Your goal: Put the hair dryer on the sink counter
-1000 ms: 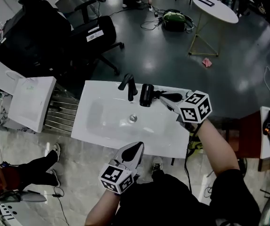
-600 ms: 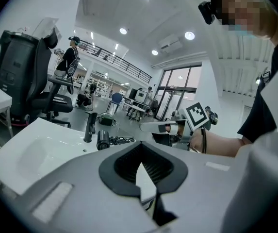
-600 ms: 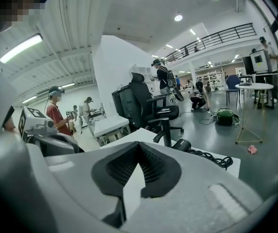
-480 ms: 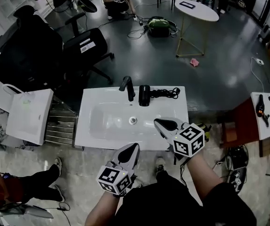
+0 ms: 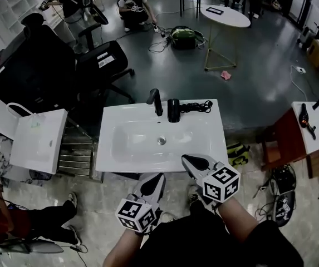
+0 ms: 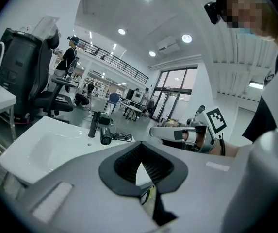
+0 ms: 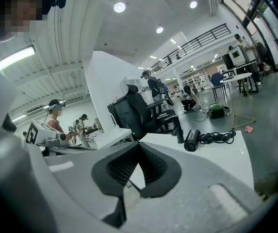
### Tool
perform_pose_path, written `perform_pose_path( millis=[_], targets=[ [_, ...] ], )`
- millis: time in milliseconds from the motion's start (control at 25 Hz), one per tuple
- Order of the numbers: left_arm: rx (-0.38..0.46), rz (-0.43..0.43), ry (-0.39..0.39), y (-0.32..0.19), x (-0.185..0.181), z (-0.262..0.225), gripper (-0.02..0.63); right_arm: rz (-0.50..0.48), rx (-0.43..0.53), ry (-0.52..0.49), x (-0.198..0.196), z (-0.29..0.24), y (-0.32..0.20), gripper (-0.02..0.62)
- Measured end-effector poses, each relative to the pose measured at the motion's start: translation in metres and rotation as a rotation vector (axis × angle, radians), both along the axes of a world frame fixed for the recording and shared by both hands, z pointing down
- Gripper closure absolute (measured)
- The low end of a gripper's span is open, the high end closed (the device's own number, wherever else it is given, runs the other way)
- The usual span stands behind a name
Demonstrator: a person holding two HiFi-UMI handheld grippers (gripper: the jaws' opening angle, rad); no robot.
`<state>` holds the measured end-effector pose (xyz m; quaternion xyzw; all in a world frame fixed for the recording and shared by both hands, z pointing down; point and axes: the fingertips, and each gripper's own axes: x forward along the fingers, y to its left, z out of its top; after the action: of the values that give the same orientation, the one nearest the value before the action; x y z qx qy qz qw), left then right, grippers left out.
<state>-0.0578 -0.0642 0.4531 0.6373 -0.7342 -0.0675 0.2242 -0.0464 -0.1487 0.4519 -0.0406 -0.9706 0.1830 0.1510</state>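
The black hair dryer (image 5: pixel 173 110) lies on the back of the white sink counter (image 5: pixel 204 143), just right of the black faucet (image 5: pixel 156 101). Its coiled cord (image 5: pixel 196 107) trails to the right. The dryer (image 6: pixel 105 138) also shows in the left gripper view, and the dryer (image 7: pixel 192 140) in the right gripper view. Both grippers hang off the counter's front edge, well short of the dryer. My left gripper (image 5: pixel 153 178) is shut and empty, as is my right gripper (image 5: pixel 187 159). From the left gripper (image 6: pixel 139 145), the right gripper (image 6: pixel 162 131) shows alongside.
Black office chairs (image 5: pixel 101 60) stand behind the counter. At the left are a second white basin unit (image 5: pixel 37 138) and a metal rack (image 5: pixel 75 152). A round white table (image 5: pixel 226 15) is far back. A brown stand (image 5: pixel 284 143) and a white table (image 5: pixel 315 127) are to the right.
My right gripper has drawn back from beside the hair dryer to the counter's front edge, empty. The left gripper has also drawn back a little. The dryer stays by the faucet.
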Motion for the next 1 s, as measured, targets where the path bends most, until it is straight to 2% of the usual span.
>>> perform_pose_path(
  millis=[360,640,1000],
  targets=[
    [0.016,0.047,0.011,0.028,0.019,0.003,0.603,0.008,0.012,0.020,0.026,0.008,0.049,0.594],
    [0.019,0.087,-0.002,0.038,0.034,0.004,0.603,0.048,0.035,0.012,0.047,0.010,0.060,0.595],
    [0.025,0.121,-0.011,0.045,0.052,0.002,0.603,0.042,0.054,0.001,0.063,0.005,0.078,0.595]
  ],
)
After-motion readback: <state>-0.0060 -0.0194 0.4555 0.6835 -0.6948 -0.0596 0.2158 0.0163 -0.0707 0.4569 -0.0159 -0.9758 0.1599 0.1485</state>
